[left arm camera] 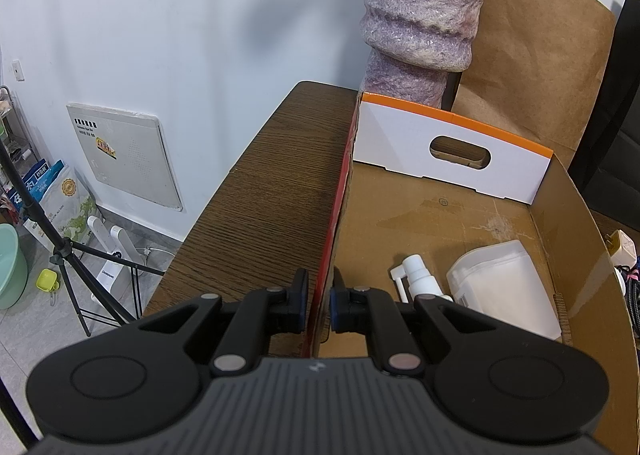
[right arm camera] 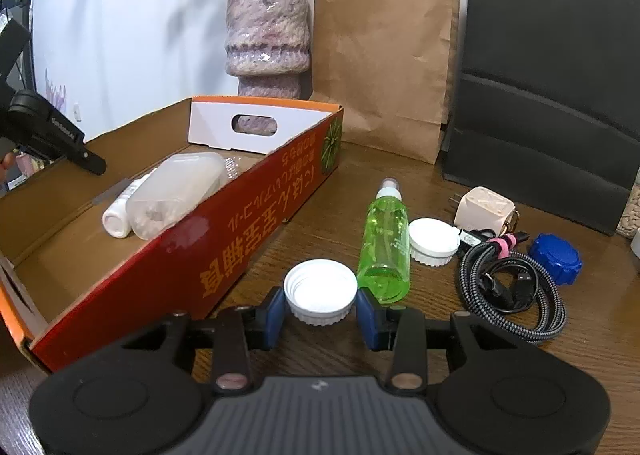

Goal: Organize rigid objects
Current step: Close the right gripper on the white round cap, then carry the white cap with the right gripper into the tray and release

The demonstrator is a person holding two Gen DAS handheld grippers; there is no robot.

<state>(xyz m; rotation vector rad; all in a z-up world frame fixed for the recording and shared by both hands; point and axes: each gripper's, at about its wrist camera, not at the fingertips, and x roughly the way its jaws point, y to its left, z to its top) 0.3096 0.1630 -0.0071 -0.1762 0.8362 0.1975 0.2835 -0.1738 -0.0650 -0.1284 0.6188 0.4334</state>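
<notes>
The right hand-held gripper (right arm camera: 320, 309) pinches a white lid (right arm camera: 320, 291) on the tabletop (right arm camera: 304, 231); the left hand-held gripper (left arm camera: 319, 305) clamps the cardboard box (left arm camera: 326, 279) wall.

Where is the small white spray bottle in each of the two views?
Left wrist: small white spray bottle lies in the cardboard box, lower right of centre, beside the translucent container.
Right wrist: bottle in the box, left of centre.
Shared landmark: white handle panel.

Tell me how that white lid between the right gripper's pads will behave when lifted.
The white lid looks like thin rigid plastic, so probably light and stiff. Its ribbed rim should help the right gripper hold it. Round and shallow, it might roll if dropped on edge.
</notes>
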